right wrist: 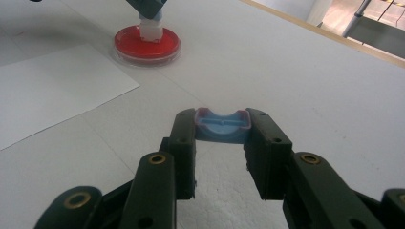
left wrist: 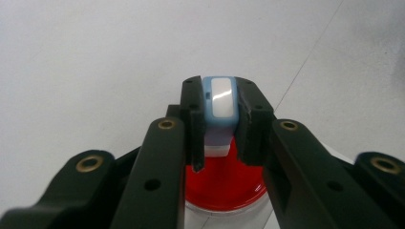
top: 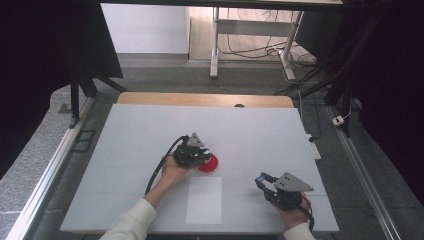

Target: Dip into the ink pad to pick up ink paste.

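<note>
Blue stamp (left wrist: 219, 102) clamped between left gripper (left wrist: 219, 119) fingers (left wrist: 191, 119), over red dish (left wrist: 224, 183).

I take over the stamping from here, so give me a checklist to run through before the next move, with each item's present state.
1. Left gripper shut on the blue stamp: ok.
2. Stamp's white foot over the red ink dish: ok.
3. Foot actually touching the ink: cannot tell.
4. Right gripper shut on the blue cap: ok.
5. White paper sheet lies flat, nothing on it, just on the person's side of the dish: ok.
6. Right gripper stands well off to the side of the sheet: ok.
</note>
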The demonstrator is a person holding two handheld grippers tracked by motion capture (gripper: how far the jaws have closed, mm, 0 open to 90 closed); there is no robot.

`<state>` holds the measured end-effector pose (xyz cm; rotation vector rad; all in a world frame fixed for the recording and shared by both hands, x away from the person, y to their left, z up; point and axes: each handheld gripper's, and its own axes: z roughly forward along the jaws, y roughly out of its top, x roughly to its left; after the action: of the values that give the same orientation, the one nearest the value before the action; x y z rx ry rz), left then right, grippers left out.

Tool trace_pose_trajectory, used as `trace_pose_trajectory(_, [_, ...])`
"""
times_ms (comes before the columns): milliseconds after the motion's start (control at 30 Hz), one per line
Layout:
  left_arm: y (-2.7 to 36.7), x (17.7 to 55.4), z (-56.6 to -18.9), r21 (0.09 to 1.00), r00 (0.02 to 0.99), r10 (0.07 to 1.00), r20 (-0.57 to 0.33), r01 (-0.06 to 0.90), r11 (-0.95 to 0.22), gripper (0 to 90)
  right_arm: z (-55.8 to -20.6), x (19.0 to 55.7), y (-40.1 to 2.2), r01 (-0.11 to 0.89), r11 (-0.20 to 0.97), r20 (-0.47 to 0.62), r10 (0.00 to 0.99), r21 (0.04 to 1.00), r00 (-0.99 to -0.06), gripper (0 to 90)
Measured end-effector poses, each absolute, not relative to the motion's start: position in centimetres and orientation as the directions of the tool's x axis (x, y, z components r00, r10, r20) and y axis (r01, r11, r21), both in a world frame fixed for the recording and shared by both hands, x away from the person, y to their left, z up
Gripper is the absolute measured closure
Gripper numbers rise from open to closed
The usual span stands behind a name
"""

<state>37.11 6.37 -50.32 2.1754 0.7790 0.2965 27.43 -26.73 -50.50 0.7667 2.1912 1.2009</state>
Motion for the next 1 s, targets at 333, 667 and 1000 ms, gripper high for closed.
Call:
trace_pose_trajectory(333, [6.17,37.06,-50.39,0.751,0.784,0.62,-0.032,0.428,-0.503,75.7,-50.5,27.44,-26.7,0.228,0.449,-0.174,0.691,0.864,-0.702,65.1])
trace_pose_trajectory(667, [6.01,37.03,-50.5,0.748,0.781,0.624,-0.027,0.43,-0.505,75.7,-50.55,27.46,-26.62,0.226,0.449,-0.171,0.686,0.864,-0.707,65.1])
trace_pose_trajectory(1000, [5.9,37.08,-50.66,0.743,0.775,0.631,-0.034,0.442,-0.503,75.8,-50.55,27.44,-26.58,0.226,0.453,-0.175,0.685,0.862,-0.707,65.1])
